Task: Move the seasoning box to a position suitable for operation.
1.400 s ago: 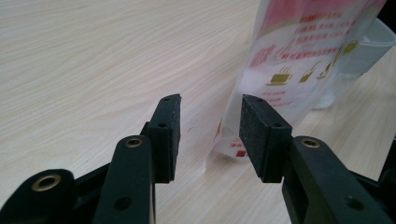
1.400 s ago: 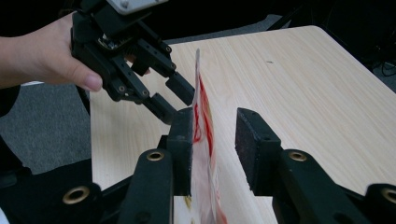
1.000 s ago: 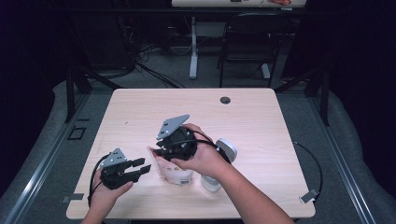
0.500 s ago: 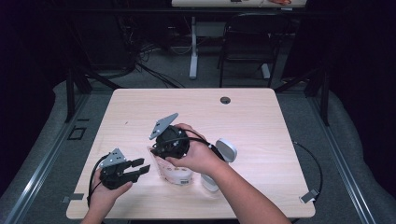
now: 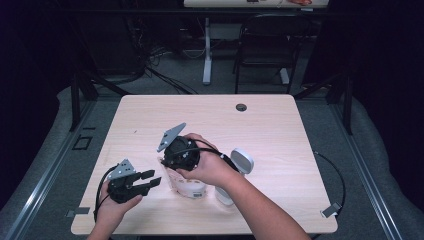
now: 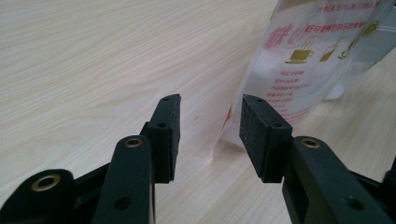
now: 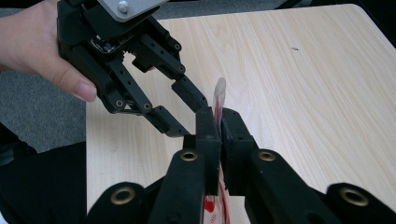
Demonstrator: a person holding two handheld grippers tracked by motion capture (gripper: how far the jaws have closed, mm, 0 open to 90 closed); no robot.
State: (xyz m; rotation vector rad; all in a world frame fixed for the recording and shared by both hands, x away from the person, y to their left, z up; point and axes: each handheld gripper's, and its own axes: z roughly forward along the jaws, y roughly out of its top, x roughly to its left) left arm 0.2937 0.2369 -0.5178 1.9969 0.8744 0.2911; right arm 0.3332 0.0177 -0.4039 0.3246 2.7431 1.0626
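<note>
Tabletop [image 5: 280, 125]: right hand [image 5: 212, 167] atop pouch [image 5: 187, 187].

High view: right gripper [image 5: 176, 162] and hand [image 5: 210, 167] cover the top of the pouch [image 5: 189, 186]. White object [image 5: 235, 172] near the table's front edge is partly behind the forearm, can't identify it. Left gripper view: pouch top cut off, print too blurred to read.

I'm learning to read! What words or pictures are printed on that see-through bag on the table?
Clear plastic pouch, red printing: several lines of small characters, too blurred to read.
Same pouch: gold pictures of a steaming cup on a saucer and other small drink signs, no readable words.
Light wooden table: no text.
</note>
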